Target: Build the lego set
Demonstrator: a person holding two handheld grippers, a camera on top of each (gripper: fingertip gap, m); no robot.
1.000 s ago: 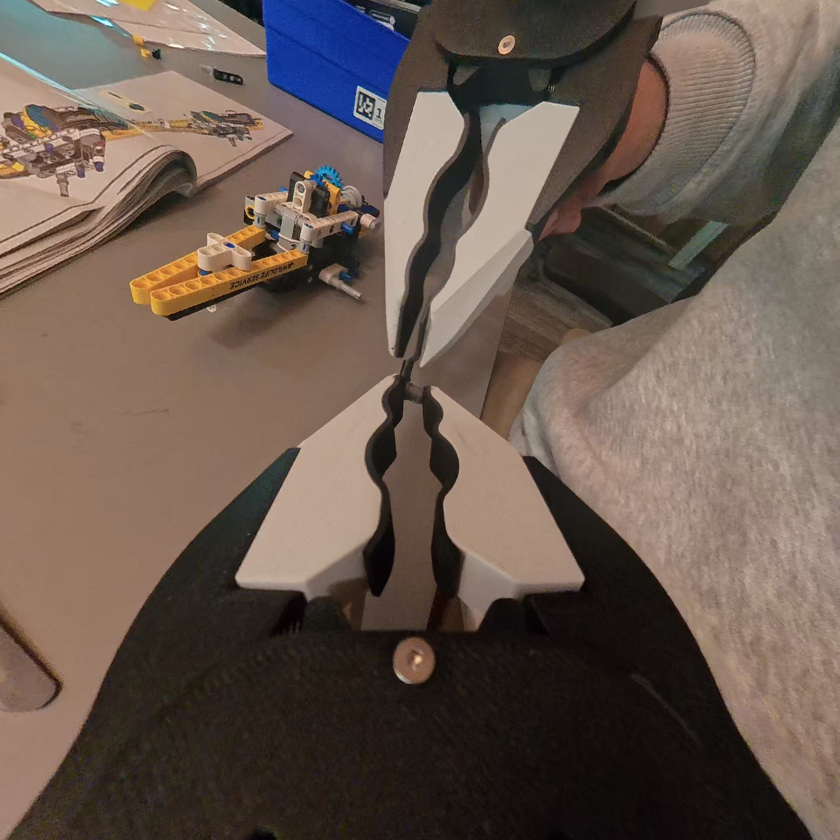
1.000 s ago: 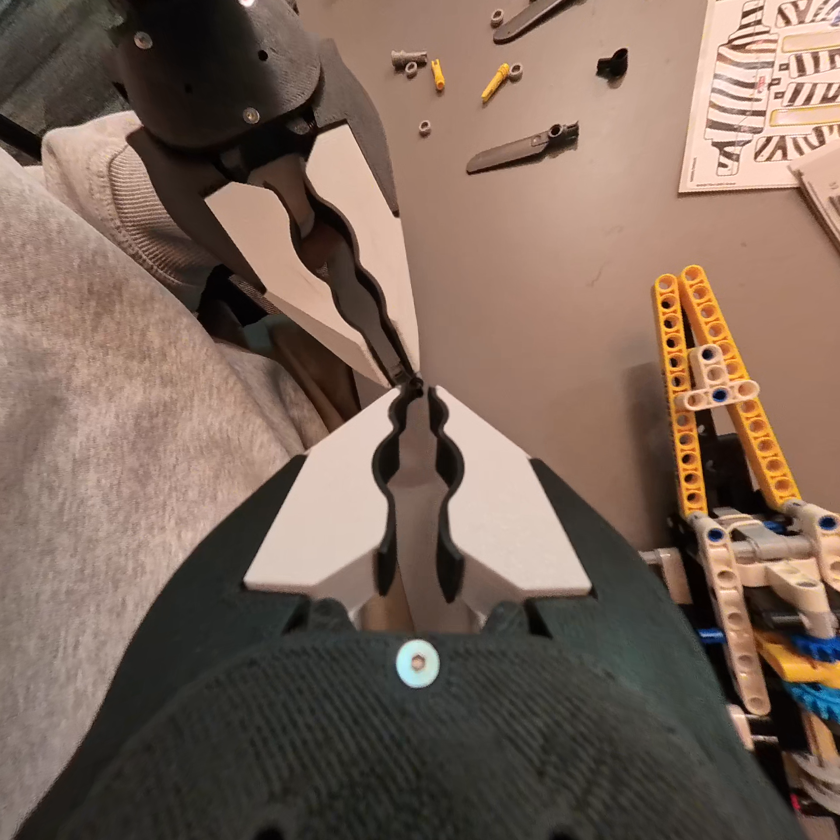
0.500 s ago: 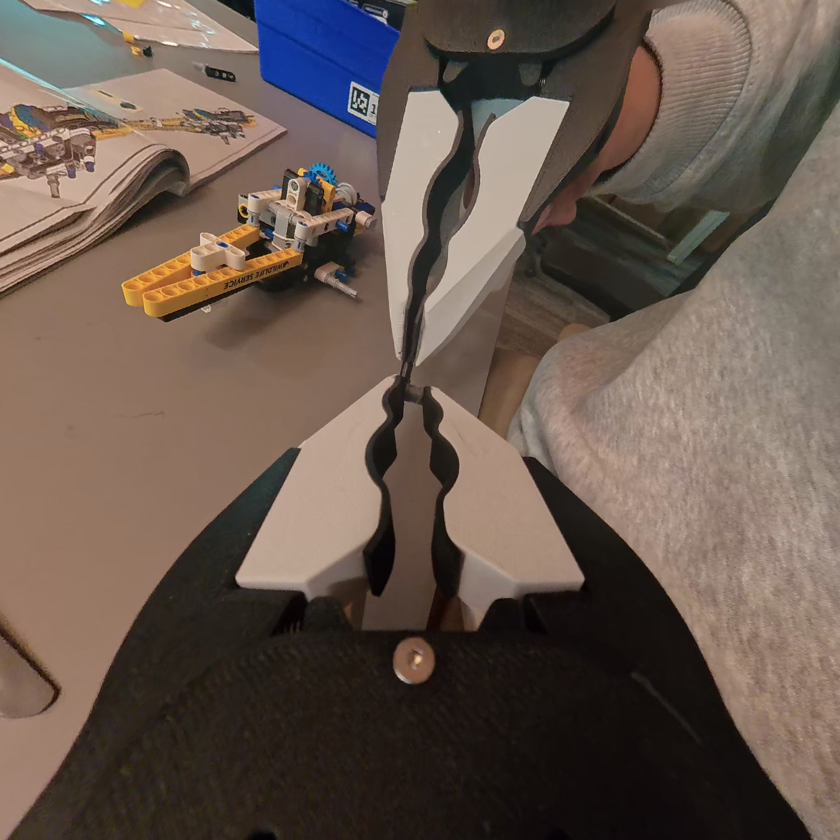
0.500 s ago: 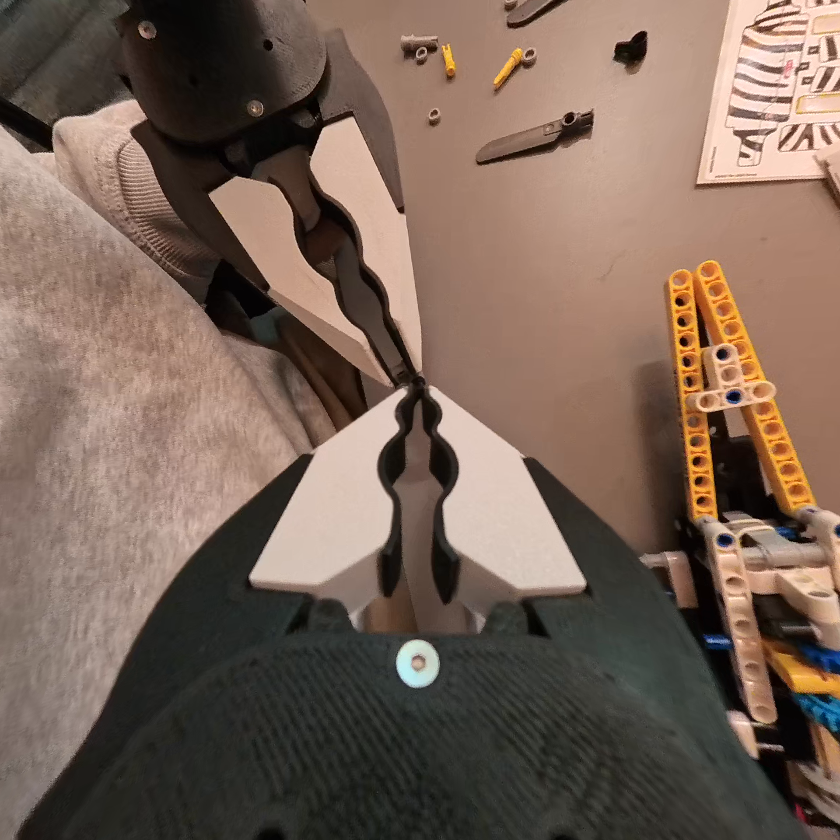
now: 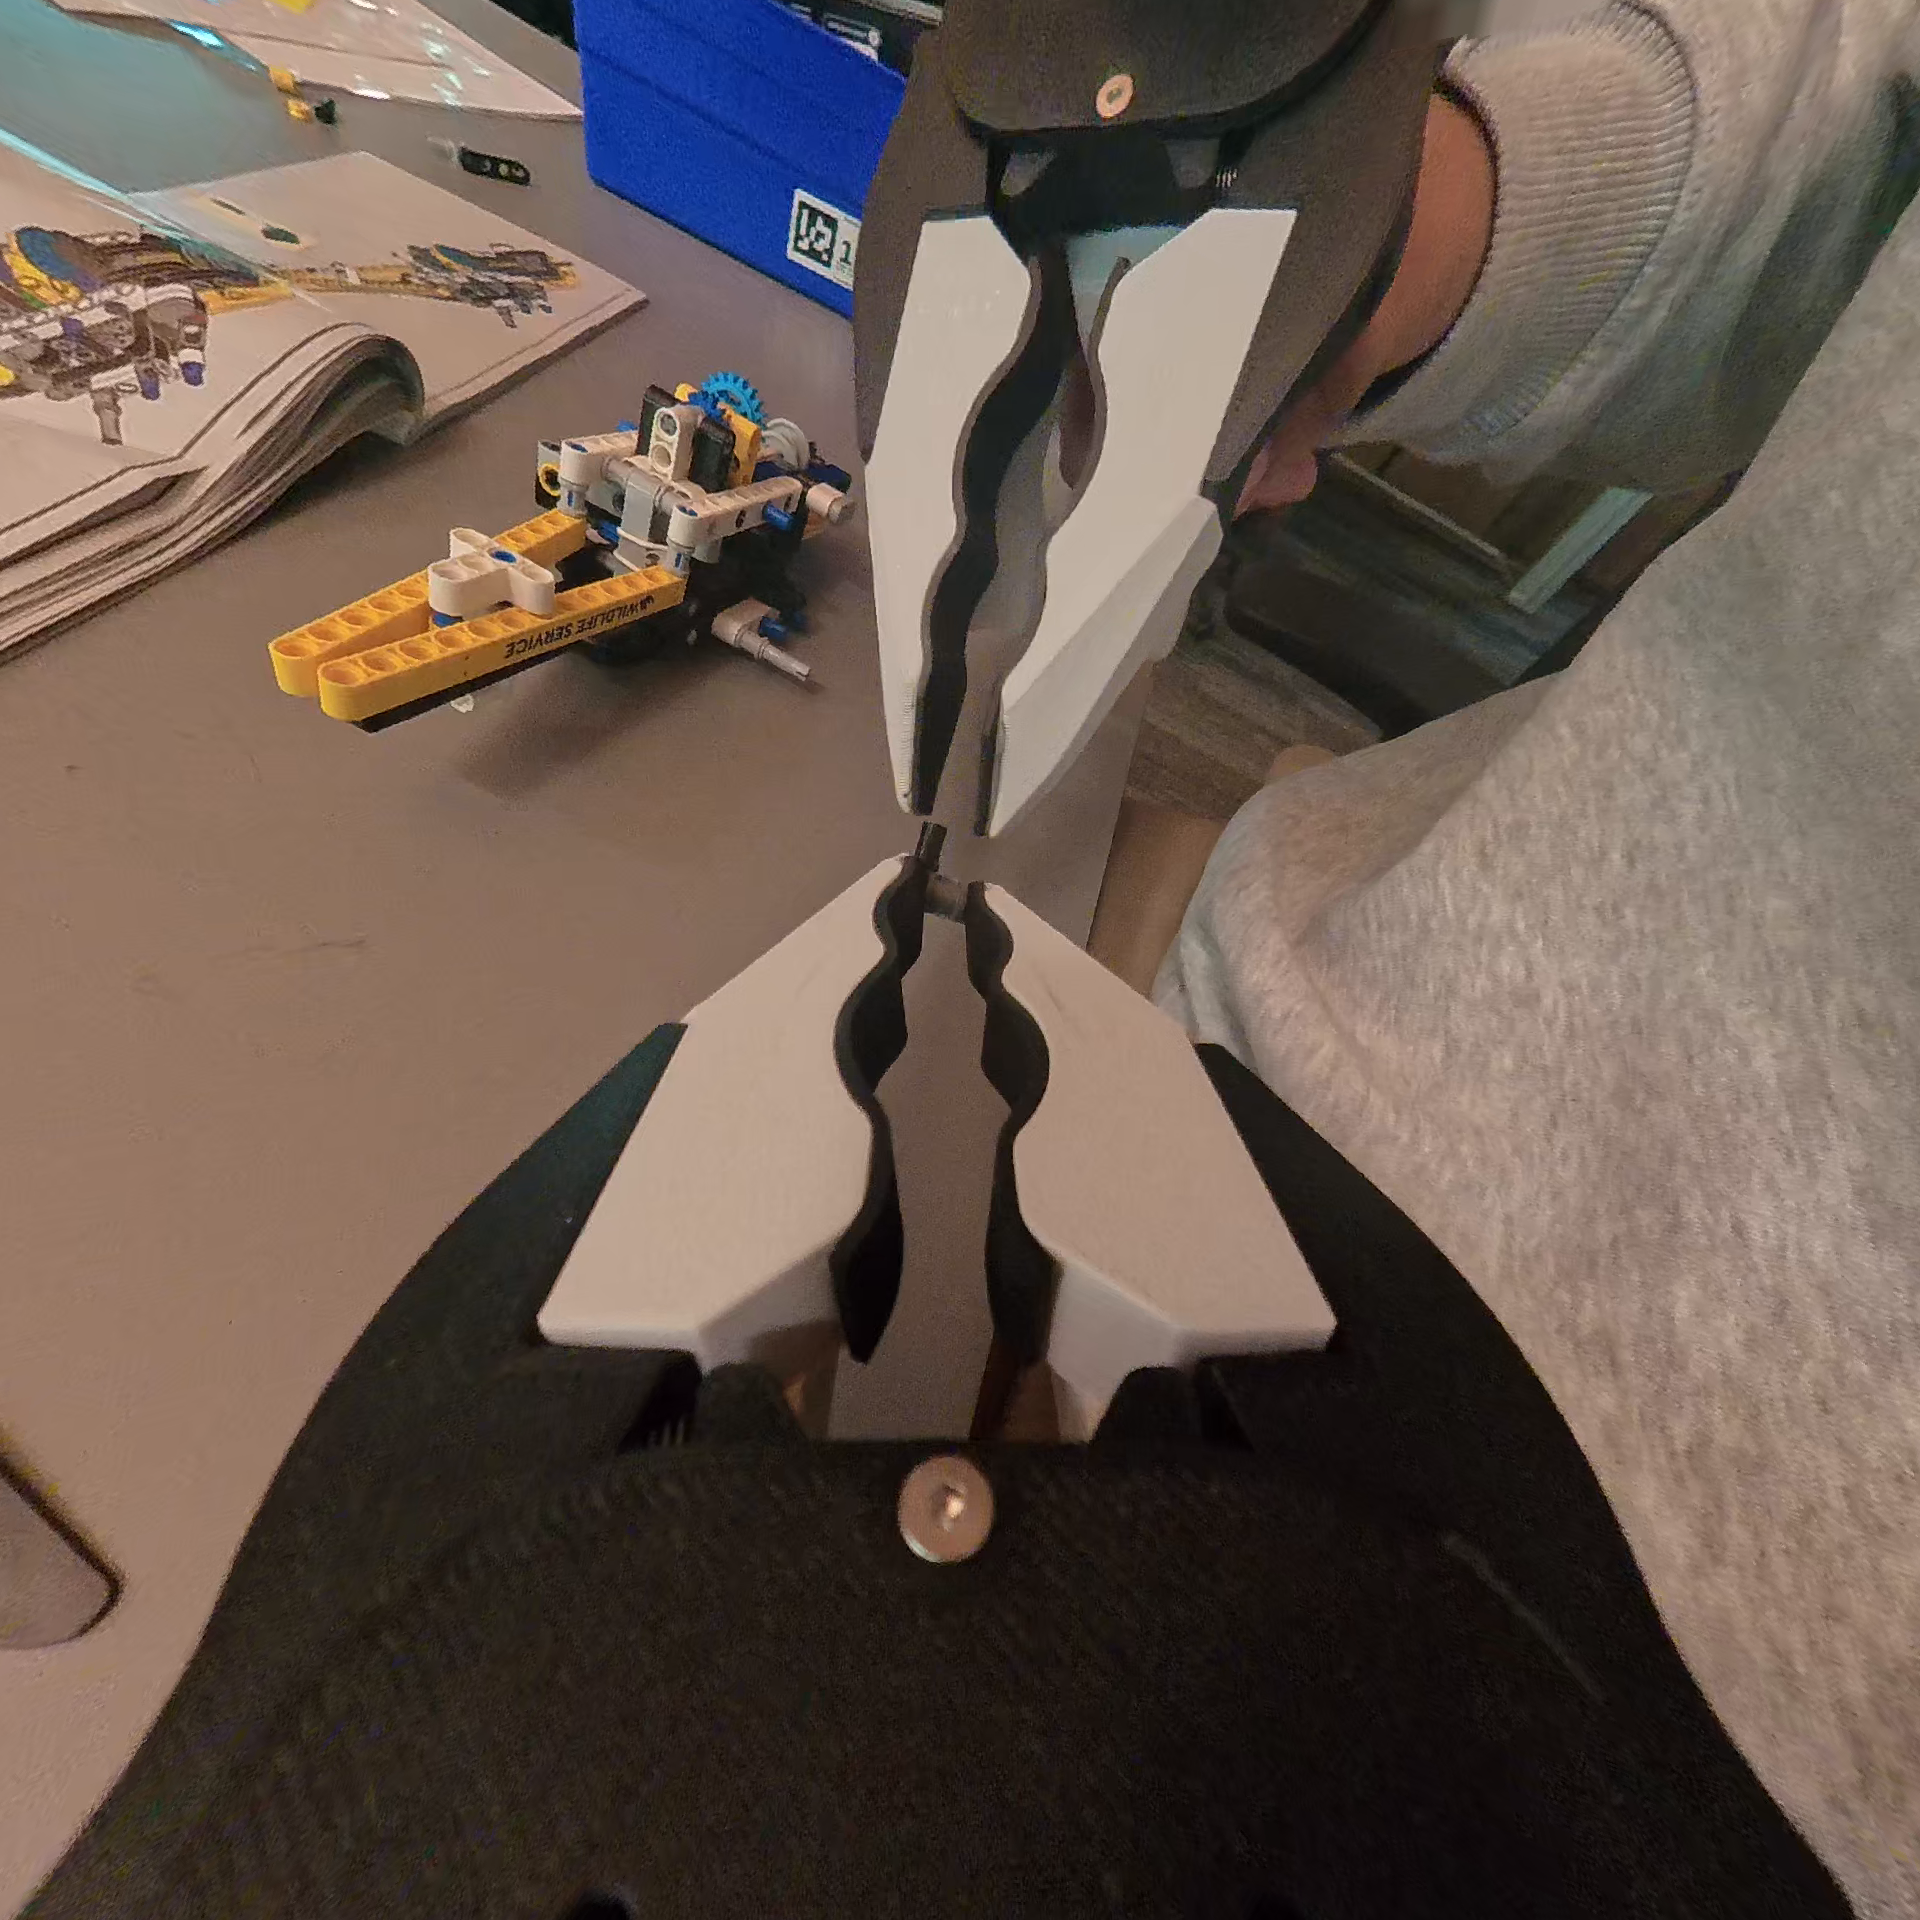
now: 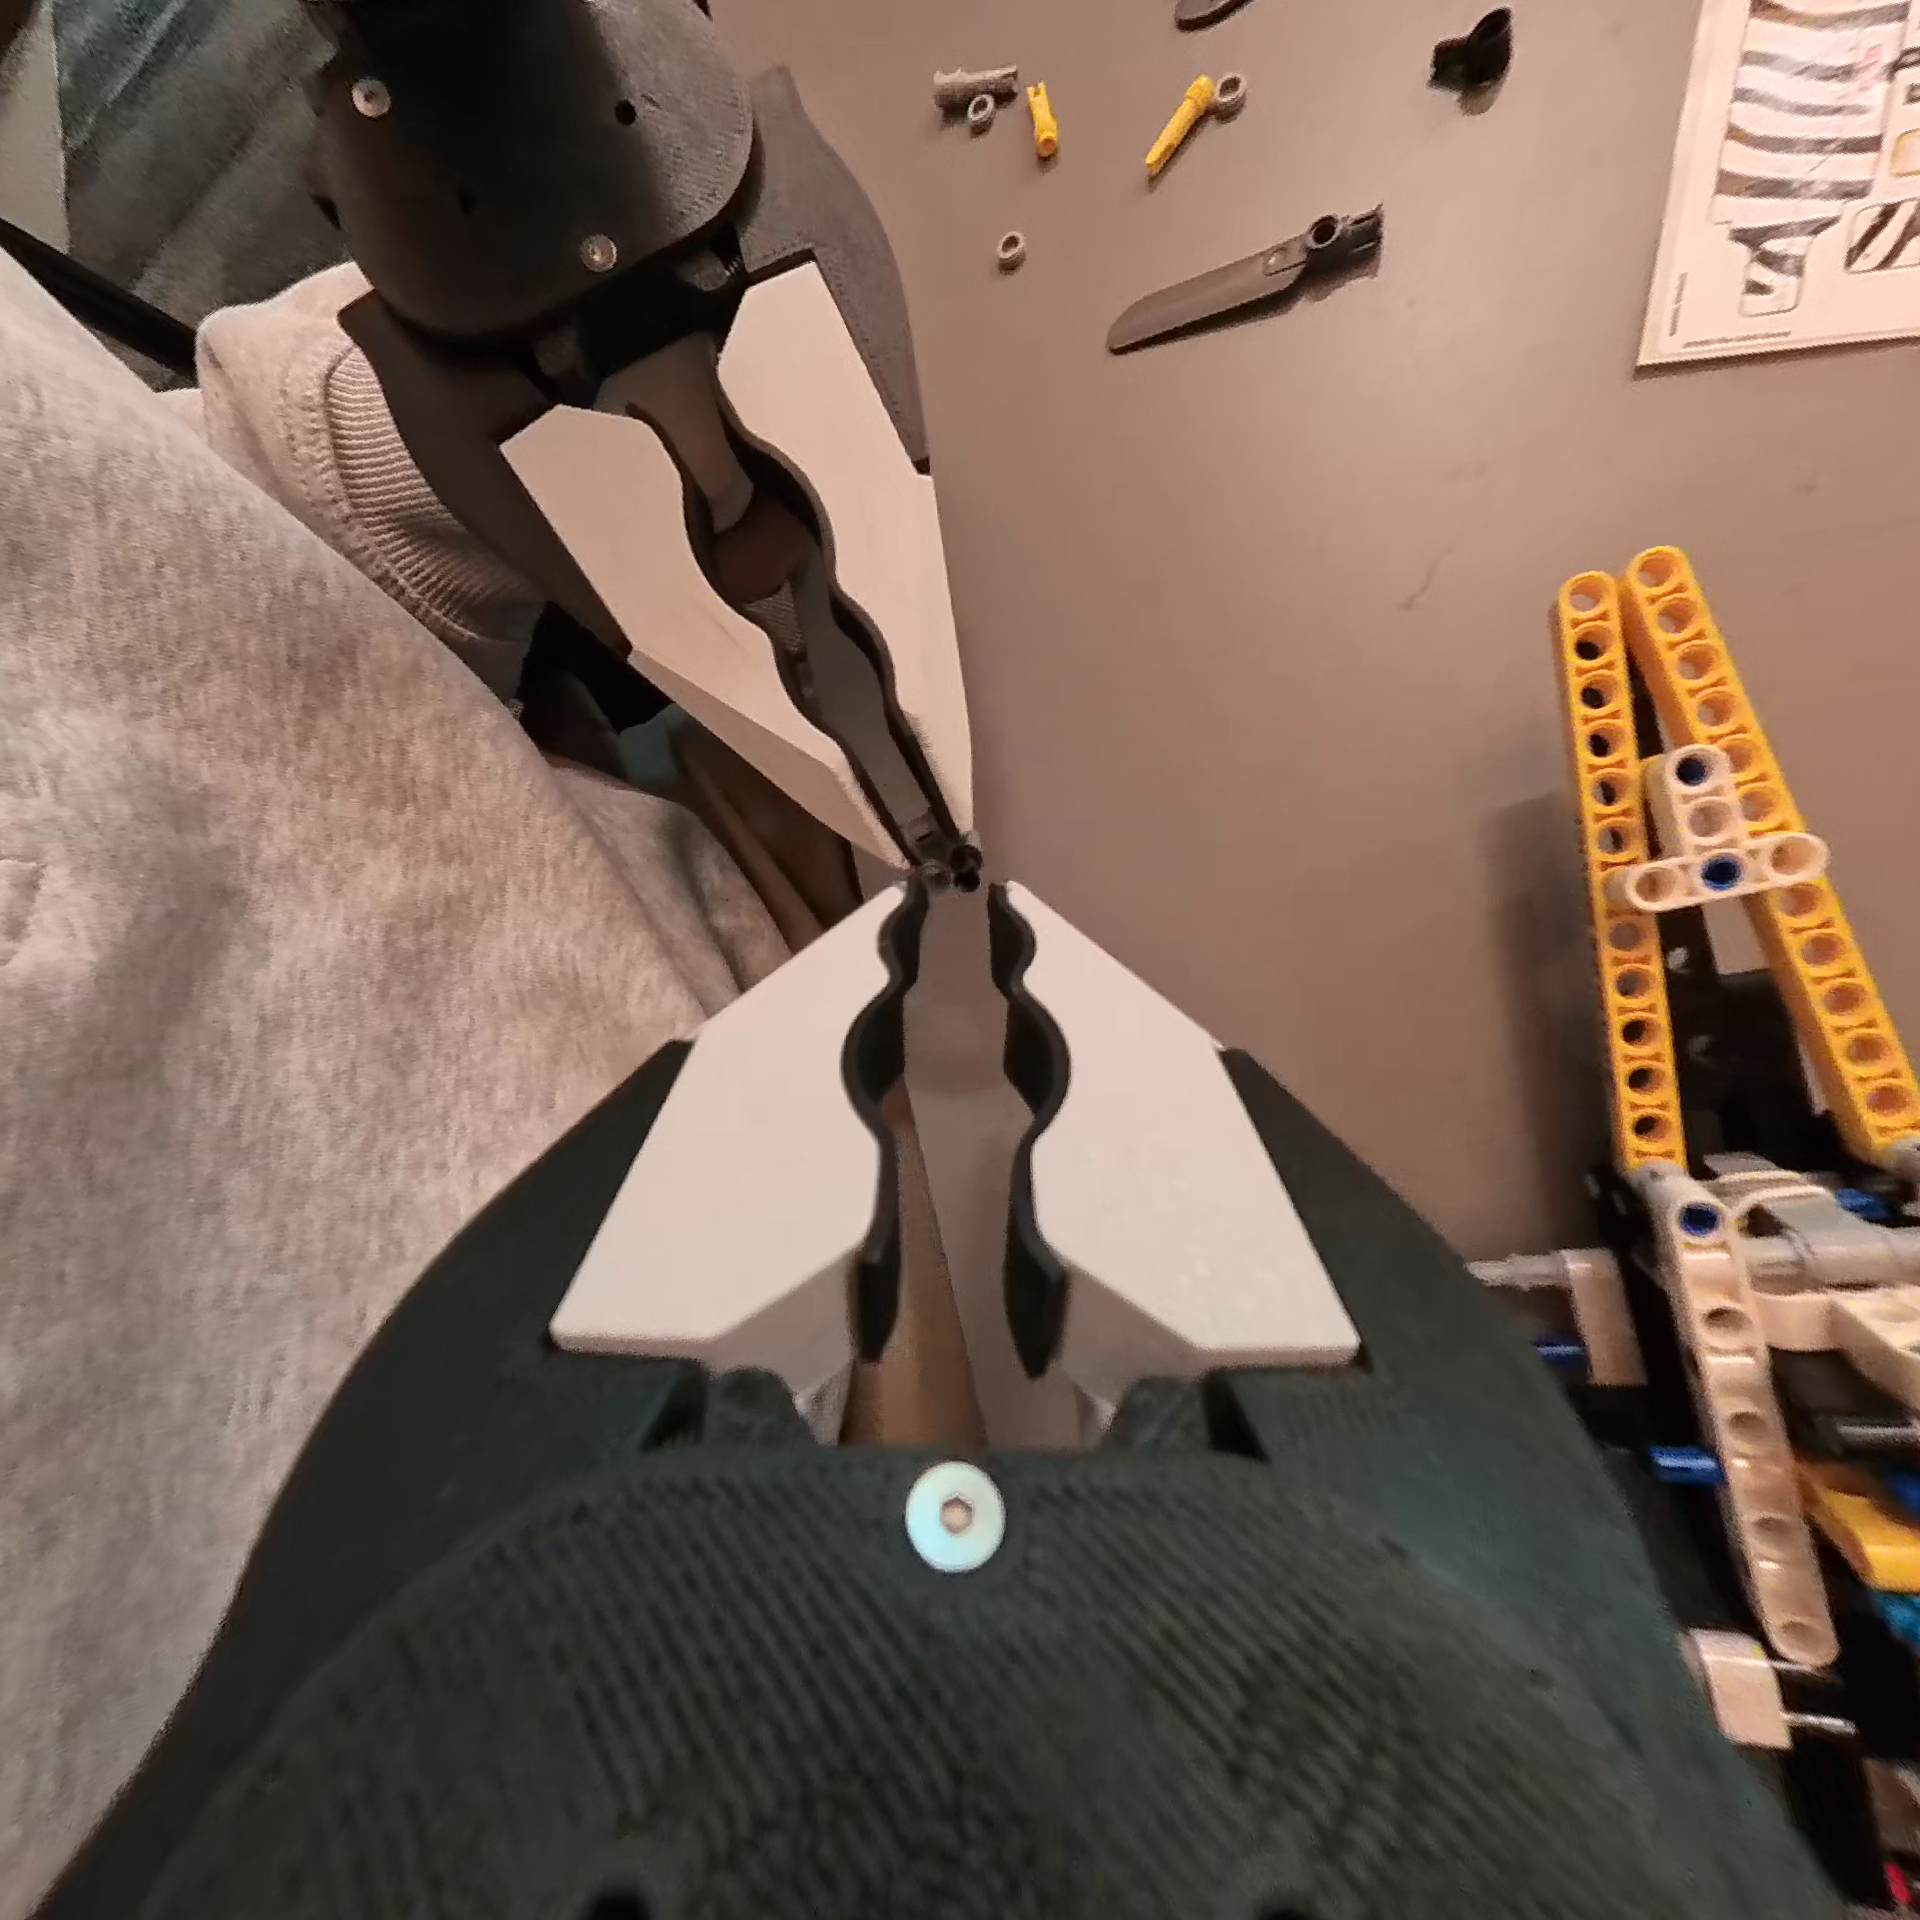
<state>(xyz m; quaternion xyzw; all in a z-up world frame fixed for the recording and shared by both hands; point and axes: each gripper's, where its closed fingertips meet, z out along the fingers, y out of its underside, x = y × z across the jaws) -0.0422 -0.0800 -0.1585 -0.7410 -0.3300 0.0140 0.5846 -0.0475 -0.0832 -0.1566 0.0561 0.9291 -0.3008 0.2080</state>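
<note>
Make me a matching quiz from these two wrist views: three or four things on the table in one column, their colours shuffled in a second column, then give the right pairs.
Column one:
1. storage bin
2. two long beams on the model
3. blade-shaped piece
4. gear on the model

Column two:
A. yellow
B. light blue
C. deep blue
D. dark grey

Pairs: 1-C, 2-A, 3-D, 4-B
</note>
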